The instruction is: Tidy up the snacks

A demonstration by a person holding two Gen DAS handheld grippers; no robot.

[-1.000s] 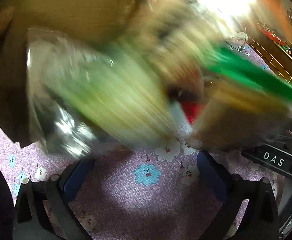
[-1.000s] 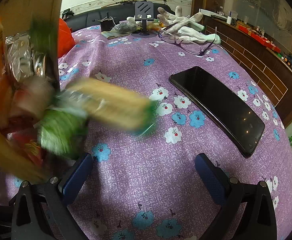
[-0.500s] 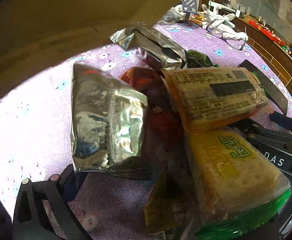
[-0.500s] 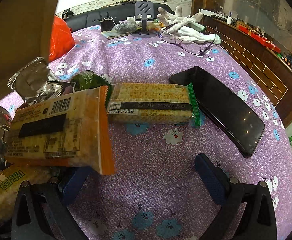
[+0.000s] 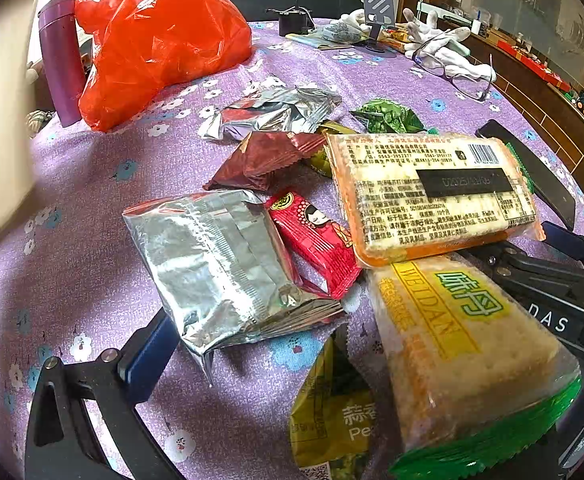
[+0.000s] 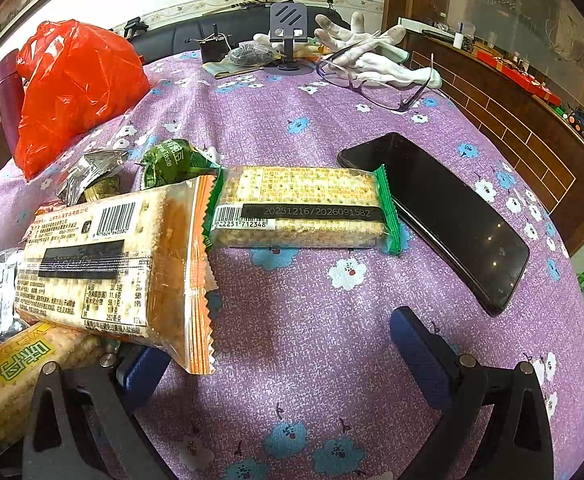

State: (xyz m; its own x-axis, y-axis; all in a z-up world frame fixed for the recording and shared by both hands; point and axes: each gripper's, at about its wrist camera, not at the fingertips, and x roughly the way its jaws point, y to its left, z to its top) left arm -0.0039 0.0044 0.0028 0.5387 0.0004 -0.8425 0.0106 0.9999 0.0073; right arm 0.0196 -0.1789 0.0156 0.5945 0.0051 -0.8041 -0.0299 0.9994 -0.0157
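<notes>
Snack packets heaped centre-left on purple floral desk [image 6: 311,360], orange-edged cracker pack [image 6: 104,264] uppermost, smartphone [image 6: 443,216] right, both grippers' jaws open, empty

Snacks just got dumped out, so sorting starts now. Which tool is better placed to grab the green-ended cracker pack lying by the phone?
Right, probably. The green-ended cracker pack lies apart from the pile, ahead of the open right tool. The left tool faces stacked packets instead.

"WEIDAN" is showing on the green-edged cracker pack [image 5: 463,356] nearest the left tool. "DAS" is showing on the black tool body [image 5: 551,308] beside it. "20251216/2026091582" is showing on the cracker pack [image 6: 303,212] ahead of the right tool.
</notes>
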